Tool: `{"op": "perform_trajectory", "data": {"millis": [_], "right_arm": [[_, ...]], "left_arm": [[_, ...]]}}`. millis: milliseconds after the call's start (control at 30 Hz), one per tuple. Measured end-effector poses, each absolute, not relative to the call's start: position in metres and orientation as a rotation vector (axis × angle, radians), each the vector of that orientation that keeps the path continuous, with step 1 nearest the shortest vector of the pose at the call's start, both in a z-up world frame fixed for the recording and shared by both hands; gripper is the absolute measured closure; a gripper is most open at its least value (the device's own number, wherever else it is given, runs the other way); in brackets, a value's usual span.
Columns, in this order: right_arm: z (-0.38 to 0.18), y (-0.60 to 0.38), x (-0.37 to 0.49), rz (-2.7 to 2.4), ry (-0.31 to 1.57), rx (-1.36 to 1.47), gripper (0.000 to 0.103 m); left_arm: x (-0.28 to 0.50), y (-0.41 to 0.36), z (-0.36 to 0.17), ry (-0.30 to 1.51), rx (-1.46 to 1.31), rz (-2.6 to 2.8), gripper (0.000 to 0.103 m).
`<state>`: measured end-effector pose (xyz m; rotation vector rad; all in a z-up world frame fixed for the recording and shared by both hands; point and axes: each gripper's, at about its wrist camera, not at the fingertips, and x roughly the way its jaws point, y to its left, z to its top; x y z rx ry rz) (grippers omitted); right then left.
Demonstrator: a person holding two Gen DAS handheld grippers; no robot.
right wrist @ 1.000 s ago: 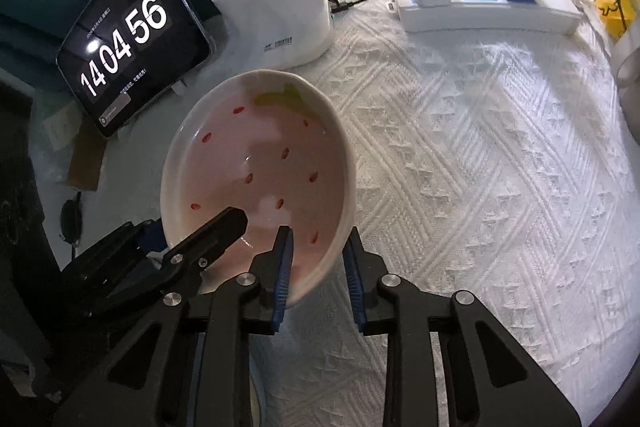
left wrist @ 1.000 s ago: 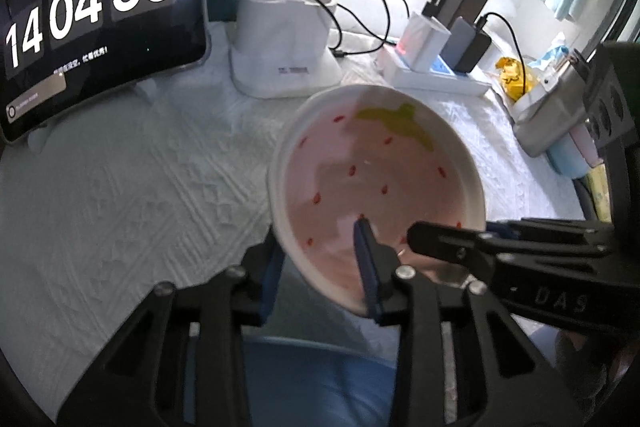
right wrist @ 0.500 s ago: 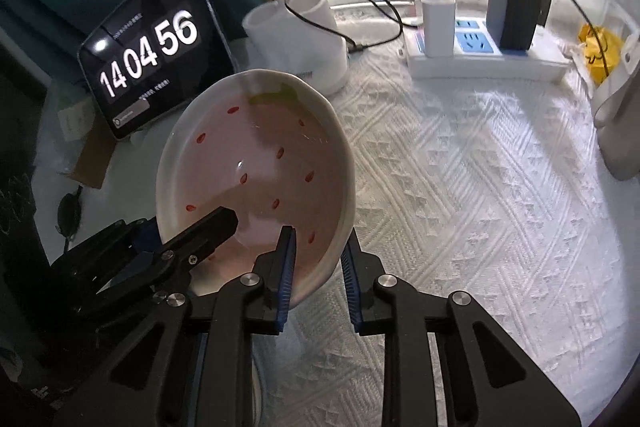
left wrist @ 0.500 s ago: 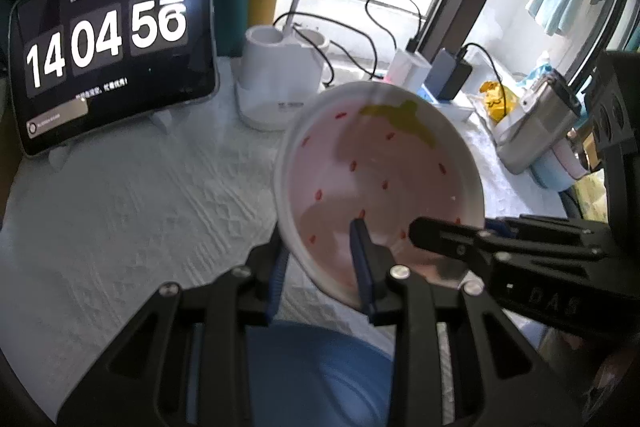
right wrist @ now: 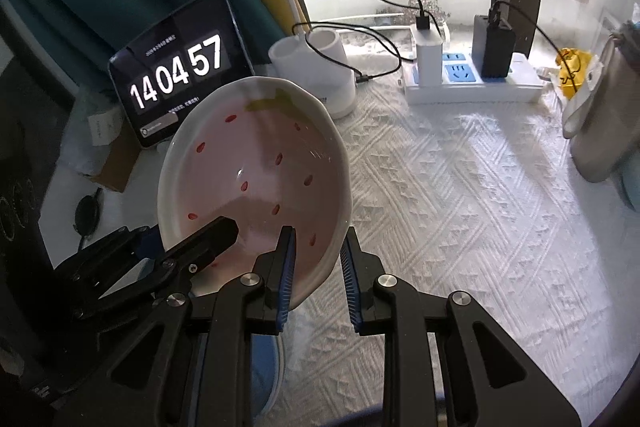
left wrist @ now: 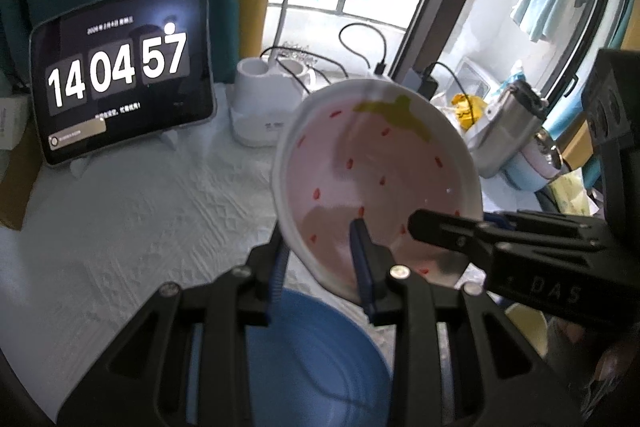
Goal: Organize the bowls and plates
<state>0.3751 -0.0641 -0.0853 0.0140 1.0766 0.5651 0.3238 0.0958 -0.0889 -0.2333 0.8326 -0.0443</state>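
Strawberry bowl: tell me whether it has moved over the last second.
Yes. The strawberry bowl, gripped by both the left gripper and right gripper, has risen: against the tablet clock its rim now overlaps the screen's lower edge, above the white cloth.

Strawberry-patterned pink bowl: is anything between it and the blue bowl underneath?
Nothing visible. The pink strawberry-patterned ceramic bowl, gripped on opposite rims by the left gripper and right gripper, hangs tilted above the blue bowl, with only open air and white textured tablecloth in between.
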Motion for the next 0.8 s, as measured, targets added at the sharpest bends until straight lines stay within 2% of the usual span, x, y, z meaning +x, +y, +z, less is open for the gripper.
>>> {"op": "perform_trajectory", "data": {"millis": [800], "right_arm": [[-0.036,-0.090,0.297,0.572,0.978,0.030,0.078]], "left_arm": [[0.251,0.070,-0.043,0.746,-0.209,-0.070,0.072]]}}
